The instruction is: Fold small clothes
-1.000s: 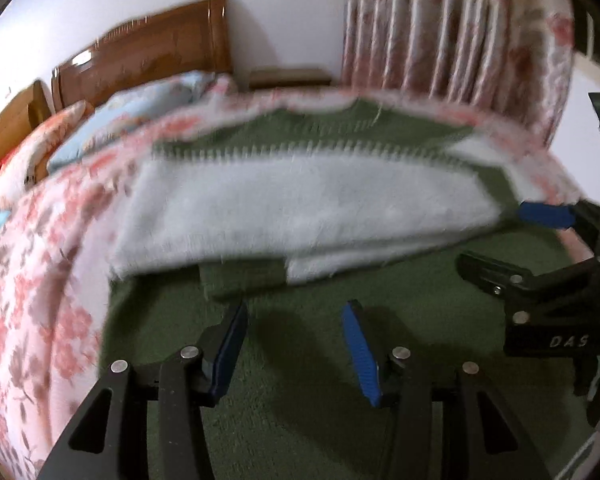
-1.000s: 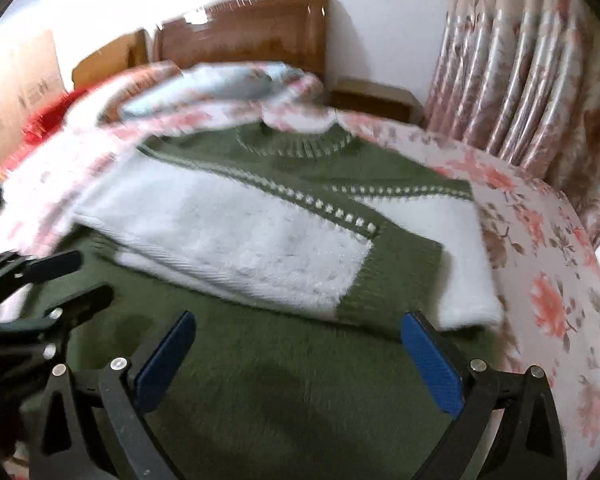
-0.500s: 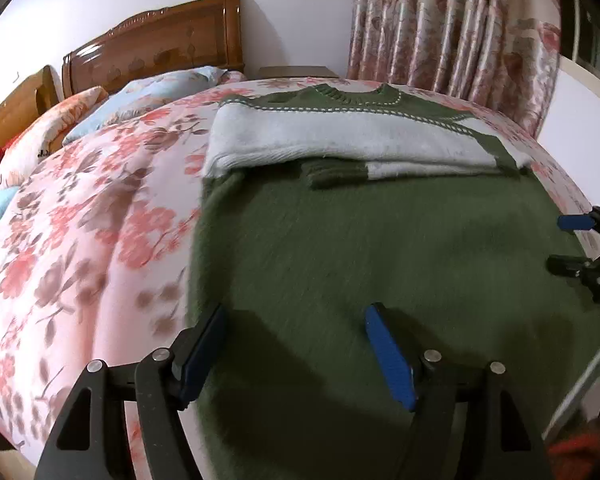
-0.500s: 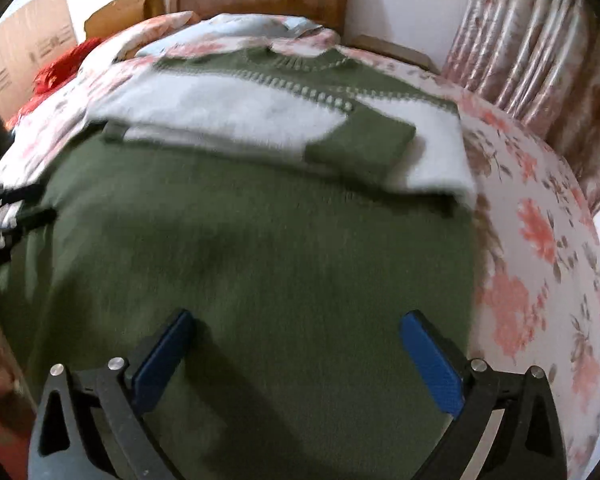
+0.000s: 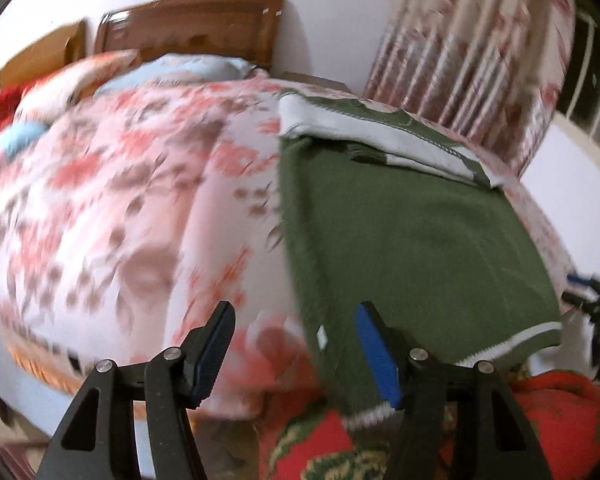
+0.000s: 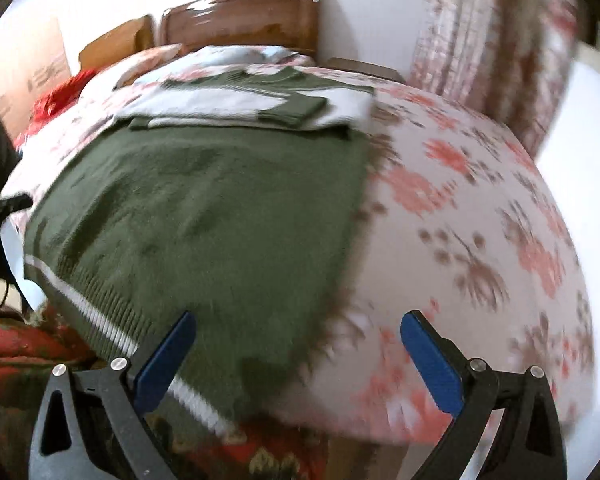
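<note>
From the left wrist, the left gripper (image 5: 296, 344) hangs over the sweater's (image 5: 412, 232) near left hem corner, fingers apart after just closing a little, gripping nothing. The sweater lies flat on the bed (image 5: 120, 208).

From the right wrist, the right gripper (image 6: 300, 356) hovers wide open above the sweater's (image 6: 204, 208) right hem corner.
</note>
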A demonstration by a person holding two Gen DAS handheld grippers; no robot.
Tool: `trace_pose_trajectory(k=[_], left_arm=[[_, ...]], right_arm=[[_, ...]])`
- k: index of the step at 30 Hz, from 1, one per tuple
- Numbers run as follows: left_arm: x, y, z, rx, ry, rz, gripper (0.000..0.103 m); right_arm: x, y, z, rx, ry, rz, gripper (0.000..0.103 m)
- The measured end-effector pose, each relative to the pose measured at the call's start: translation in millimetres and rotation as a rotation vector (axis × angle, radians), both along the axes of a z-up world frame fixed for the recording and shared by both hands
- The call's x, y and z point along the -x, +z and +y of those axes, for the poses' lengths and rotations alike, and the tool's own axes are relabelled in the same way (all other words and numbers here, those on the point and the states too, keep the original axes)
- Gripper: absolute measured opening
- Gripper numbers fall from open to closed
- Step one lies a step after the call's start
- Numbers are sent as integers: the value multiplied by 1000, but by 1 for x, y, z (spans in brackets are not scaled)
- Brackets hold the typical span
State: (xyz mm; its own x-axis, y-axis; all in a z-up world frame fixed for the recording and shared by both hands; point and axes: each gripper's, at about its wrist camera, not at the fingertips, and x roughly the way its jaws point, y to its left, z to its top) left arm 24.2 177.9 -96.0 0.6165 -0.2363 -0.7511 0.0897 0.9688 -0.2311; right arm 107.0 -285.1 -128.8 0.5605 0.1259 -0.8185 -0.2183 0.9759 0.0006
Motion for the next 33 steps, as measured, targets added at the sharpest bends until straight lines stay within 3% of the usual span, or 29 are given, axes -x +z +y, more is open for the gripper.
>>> trace_pose_trajectory(k=[6, 11, 15, 29, 33], left_arm=[[21, -12, -2, 192, -31, 59, 59], [31, -13, -13, 201, -57, 71, 53], [27, -21, -12, 234, -70, 130, 42], [26, -32, -38, 273, -197, 208, 42], [19, -40, -42, 325, -205, 236, 42]], right_arm=[[46, -13, -11, -80, -68, 26, 103], [58, -11, 5, -94, -10, 17, 103], [55, -11, 13, -90, 6, 4, 103], [73, -17, 10, -161, 28, 67, 103], [71, -20, 8, -191, 25, 79, 103]])
